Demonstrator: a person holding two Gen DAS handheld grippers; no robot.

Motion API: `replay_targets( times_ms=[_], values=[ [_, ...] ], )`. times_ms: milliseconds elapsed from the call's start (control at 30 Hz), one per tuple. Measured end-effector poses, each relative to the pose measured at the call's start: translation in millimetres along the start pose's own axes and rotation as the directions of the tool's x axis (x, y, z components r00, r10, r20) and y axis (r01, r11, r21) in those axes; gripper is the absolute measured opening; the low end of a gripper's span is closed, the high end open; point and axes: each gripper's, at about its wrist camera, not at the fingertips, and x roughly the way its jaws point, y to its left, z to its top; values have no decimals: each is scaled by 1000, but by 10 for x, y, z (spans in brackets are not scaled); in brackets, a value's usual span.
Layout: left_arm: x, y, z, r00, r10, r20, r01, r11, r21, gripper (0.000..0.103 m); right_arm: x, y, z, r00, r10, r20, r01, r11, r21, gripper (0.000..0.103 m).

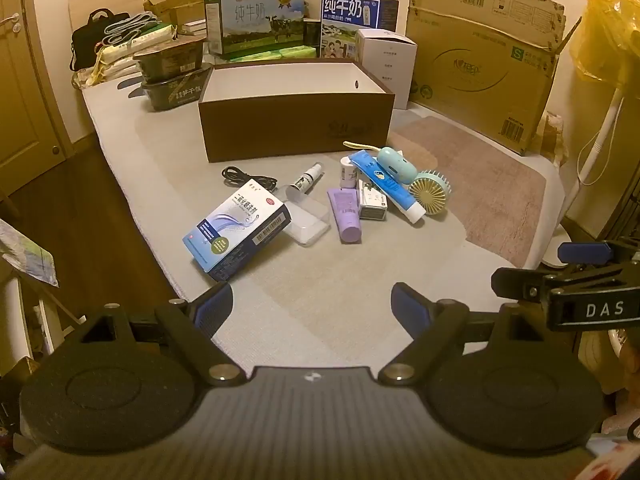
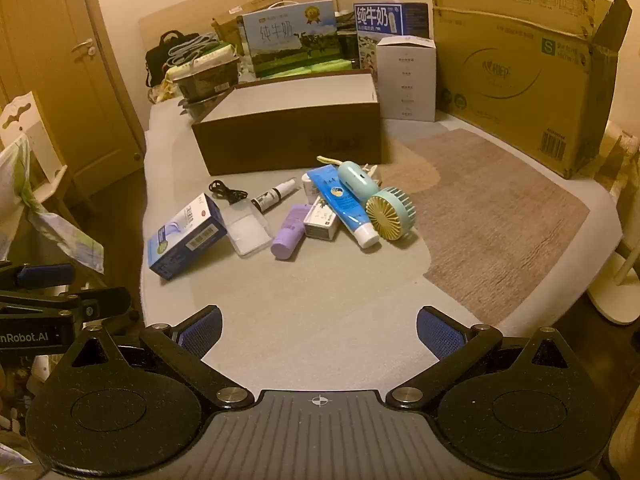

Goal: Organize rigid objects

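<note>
Brown box (image 1: 296,128) empty, white-lined; clutter heap (image 1: 360,192) in front; both grippers (image 1: 312,300) (image 2: 320,328) agape, unladen.

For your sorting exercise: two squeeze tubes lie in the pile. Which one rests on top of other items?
The blue and white tube, white cap towards the camera. It leans across the small white carton; the purple tube lies flat on the mat.

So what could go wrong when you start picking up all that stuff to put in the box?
The blue toothpaste tube leans across the small white carton and beside the fan, so lifting one may tip the others. The clear plastic case is tucked under the blue medicine box and could slide. The spray bottle is round and might roll away. Both the left gripper and right gripper are open and empty.
</note>
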Motion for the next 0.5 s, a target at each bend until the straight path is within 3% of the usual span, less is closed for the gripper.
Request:
replay_targets(
  times_ms=[500],
  values=[
    [2,2,2,1000,-2,-3,2,1000,-1,85,-9,-6,12,1000,-2,-1,2,1000,-2,103]
  ],
)
